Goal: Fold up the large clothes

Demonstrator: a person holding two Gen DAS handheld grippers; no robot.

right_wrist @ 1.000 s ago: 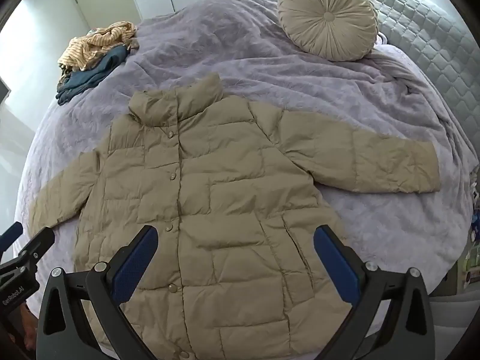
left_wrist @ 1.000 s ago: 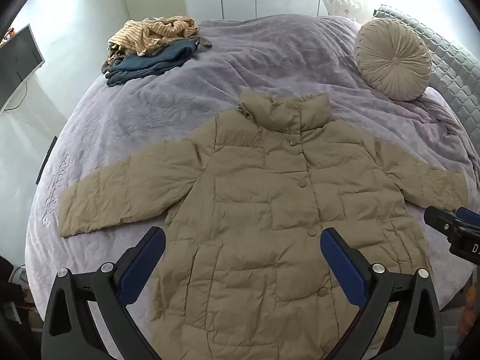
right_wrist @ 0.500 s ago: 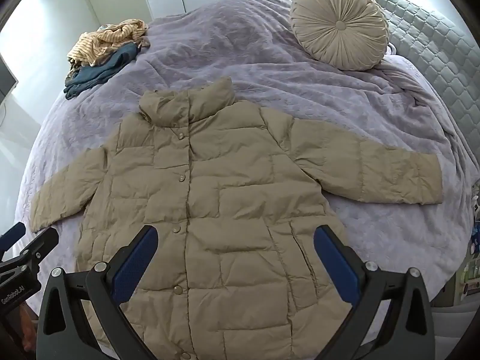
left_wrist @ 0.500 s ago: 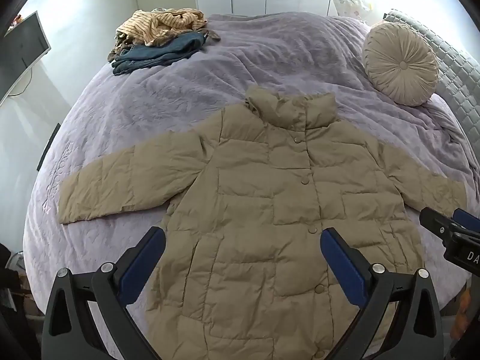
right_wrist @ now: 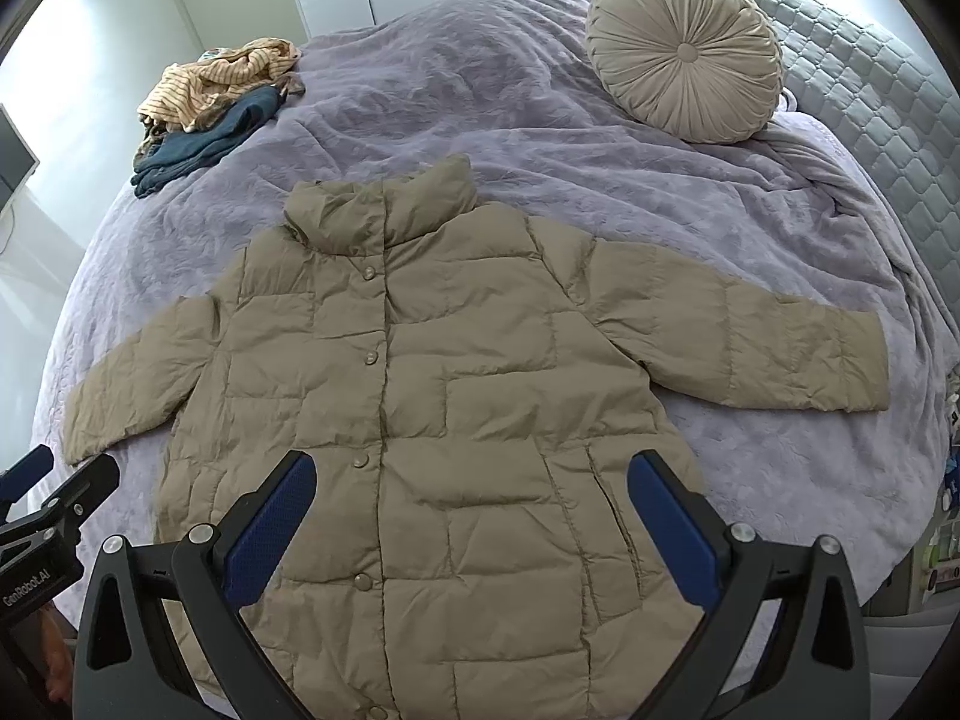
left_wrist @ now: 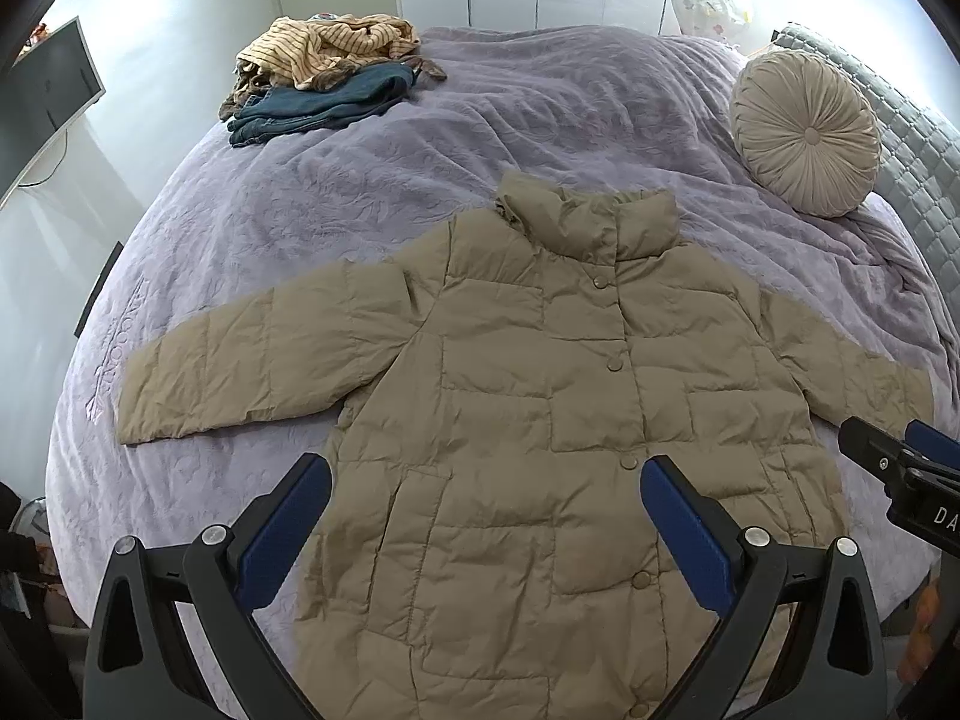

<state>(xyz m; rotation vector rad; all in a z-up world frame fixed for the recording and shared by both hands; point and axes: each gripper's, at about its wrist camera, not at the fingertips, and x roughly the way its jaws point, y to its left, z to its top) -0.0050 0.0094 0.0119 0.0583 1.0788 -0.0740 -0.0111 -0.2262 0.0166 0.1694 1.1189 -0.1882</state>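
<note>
A tan quilted puffer jacket [left_wrist: 540, 396] lies flat and buttoned on the lilac bed, collar far, both sleeves spread out; it also shows in the right wrist view [right_wrist: 432, 396]. My left gripper [left_wrist: 485, 510] is open and empty, held above the jacket's lower front. My right gripper [right_wrist: 471, 510] is open and empty, above the lower front on the right side. The right gripper shows at the right edge of the left wrist view [left_wrist: 900, 468]; the left gripper shows at the left edge of the right wrist view [right_wrist: 48, 498].
A lilac bedspread [left_wrist: 480, 138] covers the bed. A pile of striped and blue clothes [left_wrist: 324, 78] sits at the far left corner. A round beige cushion [left_wrist: 804, 132] leans on the grey quilted headboard [right_wrist: 870, 78]. A monitor [left_wrist: 48, 96] stands at left.
Both grippers have pulled back and up from the jacket, so more of the bed and far wall shows. The jacket has not moved. Both stay open.
</note>
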